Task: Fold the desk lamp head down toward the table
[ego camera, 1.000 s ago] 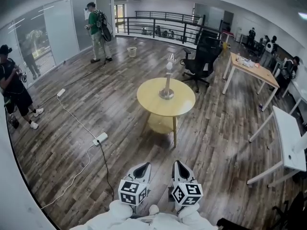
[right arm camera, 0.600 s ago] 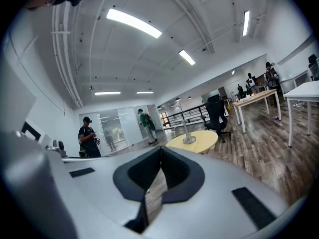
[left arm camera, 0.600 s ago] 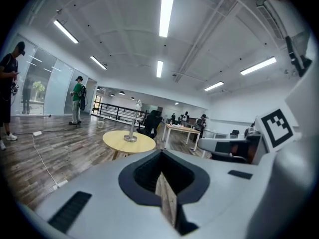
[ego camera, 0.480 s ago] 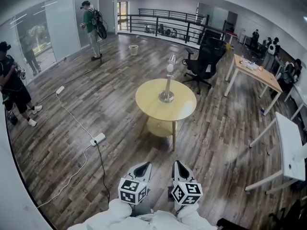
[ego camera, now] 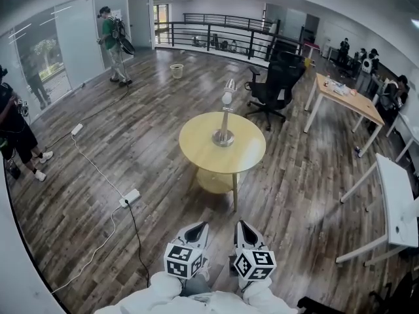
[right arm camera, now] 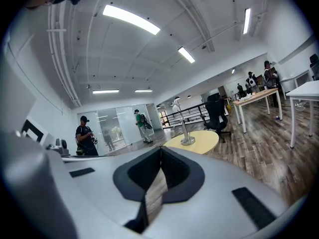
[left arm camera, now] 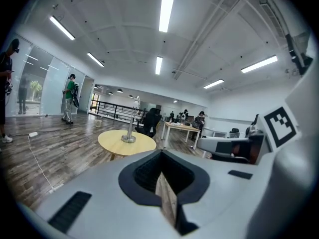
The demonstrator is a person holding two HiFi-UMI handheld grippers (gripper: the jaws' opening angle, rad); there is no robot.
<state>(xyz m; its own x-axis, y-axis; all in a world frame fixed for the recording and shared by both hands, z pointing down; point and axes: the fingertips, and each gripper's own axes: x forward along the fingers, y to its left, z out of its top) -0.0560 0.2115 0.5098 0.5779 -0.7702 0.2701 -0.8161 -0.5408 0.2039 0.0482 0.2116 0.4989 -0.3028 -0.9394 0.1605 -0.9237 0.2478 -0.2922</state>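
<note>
Both closed on nothing, left gripper (ego camera: 196, 228) and right gripper (ego camera: 245, 227), desk lamp (ego camera: 225, 114) far off, head indistinct

desk lamp (ego camera: 225, 118) detail too small to tell, white desk (ego camera: 398, 191) cut off at right

Head view: left gripper (ego camera: 199, 227) and right gripper (ego camera: 243, 226) side by side at bottom centre, both pointing out over the wood floor (ego camera: 131, 142), white sleeves (ego camera: 196, 301) behind them. Round yellow table (ego camera: 196, 150) well ahead, nothing touching it but the desk lamp (ego camera: 225, 116): base near the table's middle, stem upright, head up at the top. Black office chair (ego camera: 275, 84) just behind the table. Power strip (ego camera: 129, 197) on the floor to the left, cable trailing both ways. Wooden desk (ego camera: 347, 97) and white table (ego camera: 396, 188) on the right. Person in green (ego camera: 110, 41) far left by the glass wall, another person (ego camera: 16, 136) at the left edge. Small bin (ego camera: 176, 70) near the railing (ego camera: 216, 38).
</note>
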